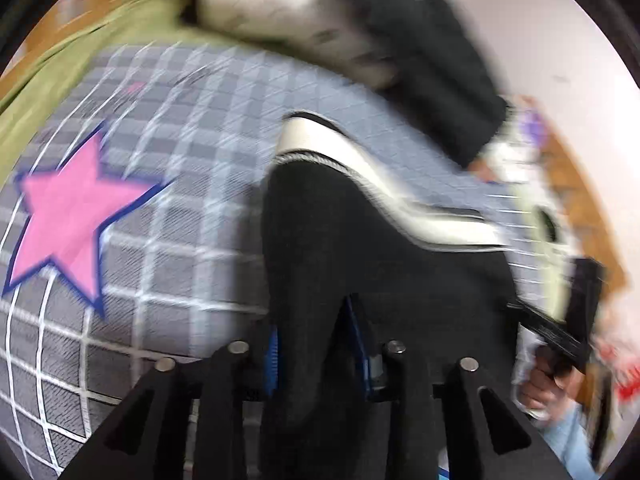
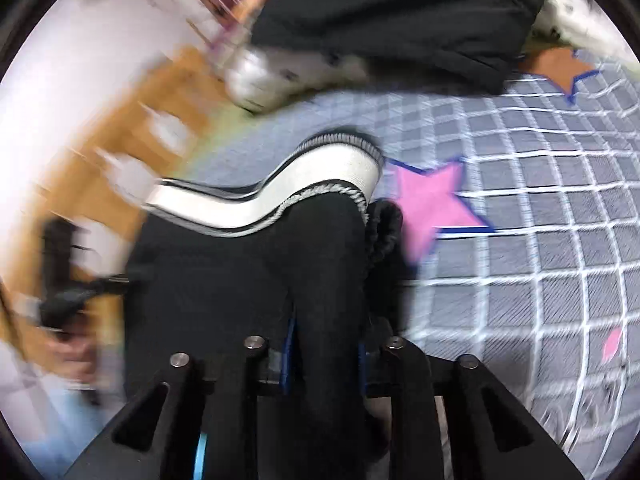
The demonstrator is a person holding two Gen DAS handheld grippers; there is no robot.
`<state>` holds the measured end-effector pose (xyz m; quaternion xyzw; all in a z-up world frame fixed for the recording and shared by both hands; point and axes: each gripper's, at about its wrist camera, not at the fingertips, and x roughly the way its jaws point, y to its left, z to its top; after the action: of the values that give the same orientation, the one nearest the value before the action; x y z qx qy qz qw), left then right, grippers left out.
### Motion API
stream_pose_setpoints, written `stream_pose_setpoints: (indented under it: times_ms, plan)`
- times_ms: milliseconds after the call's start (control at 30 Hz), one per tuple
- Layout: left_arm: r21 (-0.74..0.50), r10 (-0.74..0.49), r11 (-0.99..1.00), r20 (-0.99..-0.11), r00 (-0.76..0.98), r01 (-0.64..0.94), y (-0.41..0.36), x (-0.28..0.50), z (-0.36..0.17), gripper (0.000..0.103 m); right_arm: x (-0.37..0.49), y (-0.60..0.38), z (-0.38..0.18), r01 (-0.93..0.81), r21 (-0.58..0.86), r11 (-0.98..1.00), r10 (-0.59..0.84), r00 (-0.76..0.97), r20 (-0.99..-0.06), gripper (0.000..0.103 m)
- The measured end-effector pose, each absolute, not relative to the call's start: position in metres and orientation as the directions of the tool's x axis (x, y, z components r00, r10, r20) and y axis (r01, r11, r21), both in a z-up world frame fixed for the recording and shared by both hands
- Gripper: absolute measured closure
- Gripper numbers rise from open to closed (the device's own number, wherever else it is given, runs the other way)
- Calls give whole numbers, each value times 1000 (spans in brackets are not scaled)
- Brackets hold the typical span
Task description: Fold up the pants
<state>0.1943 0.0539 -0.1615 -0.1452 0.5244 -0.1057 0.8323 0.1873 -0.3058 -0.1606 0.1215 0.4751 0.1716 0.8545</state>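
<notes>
With the fold incomplete, the left gripper (image 1: 320,344) and right gripper (image 2: 324,356) each pinch black pants (image 1: 360,248) fabric above the bed (image 1: 180,160), fingers narrowly parted.

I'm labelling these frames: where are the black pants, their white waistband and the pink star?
black pants (image 1: 340,240), left wrist view, dark fabric.
white waistband (image 2: 340,168), right wrist view, band's middle.
pink star (image 1: 68,216), left wrist view, star's centre.

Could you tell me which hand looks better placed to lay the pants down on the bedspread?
Probably neither: left gripper and right gripper both pinch the black pants above the checked bedspread.
</notes>
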Motion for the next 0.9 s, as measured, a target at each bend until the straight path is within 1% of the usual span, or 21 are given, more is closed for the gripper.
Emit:
stream_pose_setpoints:
  times_ms: [33, 67, 100, 133, 167, 200, 267, 367, 433, 467, 500, 567, 600, 633, 700, 900]
  plan:
    - [-337, -314, 941, -850, 423, 21, 54, 195, -168, 67, 188, -304, -167, -181, 340, 923, 384, 508, -771, 60]
    - [-343, -322, 939, -837, 442, 34, 57, 193, -170, 61, 187, -306, -166, -184, 346, 920, 389, 525, -757, 56]
    - [-341, -320, 939, -822, 471, 44, 59, 190, -165, 61, 186, -306, -159, -186, 332, 925, 379, 518, -767, 56]
    - [-322, -303, 946, -816, 493, 48, 59, 187, -159, 62, 182, -305, -152, -191, 289, 938, 347, 529, -775, 57]
    - [-270, -258, 961, -804, 535, 58, 58, 184, -147, 61, 174, -304, -139, -201, 207, 958, 286, 568, -772, 57]
    - [-240, -235, 969, -795, 559, 66, 57, 183, -141, 59, 166, -302, -127, -212, 124, 969, 230, 611, -758, 57]
    - [-192, -221, 975, -754, 619, 114, 44, 188, -121, 52, 161, -302, -108, -248, 73, 966, 223, 658, -719, 57]
    - [-169, -241, 970, -725, 645, 172, 17, 211, -103, 52, 179, -294, -88, -279, 95, 956, 269, 696, -665, 57]
    - [-102, -215, 974, -713, 668, 204, -8, 226, -101, 52, 201, -285, -90, -287, 94, 953, 277, 705, -653, 57]
    - [-74, -204, 974, -706, 678, 216, -15, 234, -104, 52, 214, -278, -97, -297, 90, 950, 281, 698, -659, 57]
    - [-44, -187, 974, -709, 680, 222, -20, 241, -113, 52, 228, -270, -107, -309, 90, 947, 286, 681, -674, 60]
    - [10, -118, 982, -754, 646, 191, -23, 255, -140, 54, 247, -255, -138, -324, 49, 945, 259, 647, -717, 62]
    - [6, -117, 982, -769, 629, 191, -25, 259, -152, 53, 256, -254, -158, -333, 12, 943, 230, 624, -747, 64]
    - [8, -117, 982, -767, 631, 191, -24, 258, -157, 53, 257, -258, -162, -339, 21, 941, 242, 623, -744, 64]
    - [34, -104, 981, -740, 664, 192, -28, 254, -158, 53, 263, -273, -161, -331, 115, 937, 304, 604, -737, 65]
    - [23, -112, 982, -732, 672, 188, -29, 257, -161, 53, 258, -273, -161, -327, 95, 940, 289, 620, -729, 65]
